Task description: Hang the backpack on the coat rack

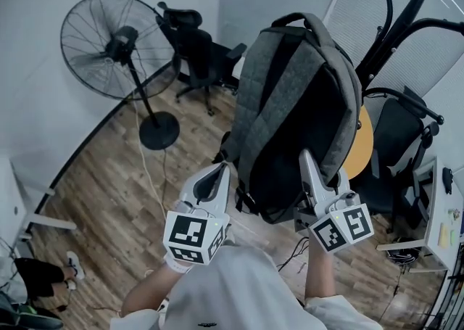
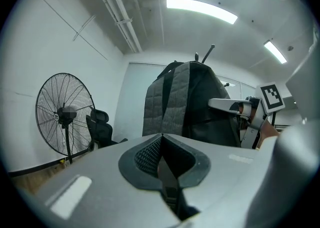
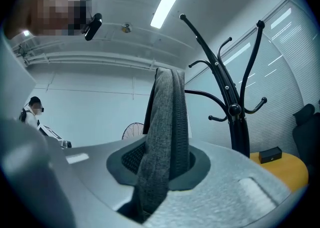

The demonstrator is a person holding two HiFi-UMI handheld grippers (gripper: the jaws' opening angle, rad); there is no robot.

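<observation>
A grey and black backpack hangs in the air in front of me, straps toward me. My right gripper is shut on one grey shoulder strap, which runs up between its jaws in the right gripper view. My left gripper is beside the backpack's lower left, apart from it, jaws together with nothing between them. From the left gripper view the backpack stands ahead, with the right gripper at its side. The black coat rack is behind and right of the backpack, its curved hooks bare.
A black standing fan is at the far left on the wooden floor, with a black office chair behind it. A yellow round top and another dark chair sit by the rack's foot. A desk edge is at right.
</observation>
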